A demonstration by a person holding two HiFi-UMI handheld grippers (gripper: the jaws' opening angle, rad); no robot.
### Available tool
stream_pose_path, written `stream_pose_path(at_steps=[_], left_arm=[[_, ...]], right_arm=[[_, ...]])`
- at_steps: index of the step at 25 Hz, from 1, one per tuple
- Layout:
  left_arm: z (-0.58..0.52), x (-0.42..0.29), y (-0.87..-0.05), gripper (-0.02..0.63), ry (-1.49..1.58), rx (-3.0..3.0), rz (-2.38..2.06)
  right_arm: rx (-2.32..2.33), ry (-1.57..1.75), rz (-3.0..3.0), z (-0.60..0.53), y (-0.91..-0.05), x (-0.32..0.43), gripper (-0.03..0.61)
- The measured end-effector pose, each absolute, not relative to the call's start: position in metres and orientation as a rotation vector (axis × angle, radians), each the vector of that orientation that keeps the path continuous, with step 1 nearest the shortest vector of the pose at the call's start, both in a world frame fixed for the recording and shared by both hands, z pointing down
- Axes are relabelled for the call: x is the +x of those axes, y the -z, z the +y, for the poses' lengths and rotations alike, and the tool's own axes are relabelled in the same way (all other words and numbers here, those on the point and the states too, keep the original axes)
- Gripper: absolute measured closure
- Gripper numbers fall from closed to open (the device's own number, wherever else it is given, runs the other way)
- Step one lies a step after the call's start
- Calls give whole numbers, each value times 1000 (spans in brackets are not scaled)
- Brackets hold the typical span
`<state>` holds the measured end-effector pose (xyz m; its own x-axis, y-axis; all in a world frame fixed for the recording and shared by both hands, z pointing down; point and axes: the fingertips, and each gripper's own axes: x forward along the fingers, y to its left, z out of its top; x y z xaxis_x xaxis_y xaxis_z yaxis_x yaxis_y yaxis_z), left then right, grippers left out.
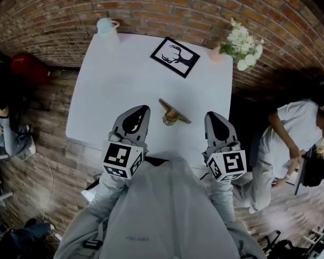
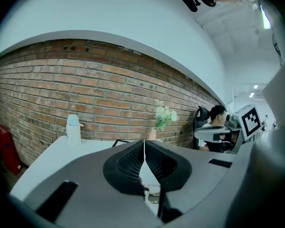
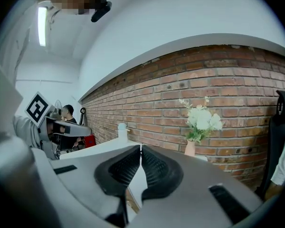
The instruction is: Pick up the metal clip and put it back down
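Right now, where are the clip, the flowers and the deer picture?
clip [image 1: 173,112], head view, middle of its flat bar.
flowers [image 1: 243,42], head view, on the white blooms.
deer picture [image 1: 175,56], head view, on the deer at its centre.

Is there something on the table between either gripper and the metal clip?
Nothing visible. The metal clip lies on bare table between the left gripper and the right gripper, both with jaws together. The framed picture, vase and bottle stand beyond it, near the far edge.
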<state>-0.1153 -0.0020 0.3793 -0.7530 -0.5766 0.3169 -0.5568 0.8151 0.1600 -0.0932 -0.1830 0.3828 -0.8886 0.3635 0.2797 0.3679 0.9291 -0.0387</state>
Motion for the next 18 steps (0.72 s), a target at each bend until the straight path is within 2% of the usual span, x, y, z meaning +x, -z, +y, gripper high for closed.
stream_pose_path(at_steps=[12,15,18], left_arm=[[7,-122,-389,583,109,852,-2631],[8,-124,-390,583,114,851,-2625],[8,-124,-393,583,117,853,-2616]], right_arm=[[-664,91,-2728,-154,-392,-104,547],[-722,112,-2675,-145,-399,-105,458],[-784,162,-2620,-133,-410,-106,411]])
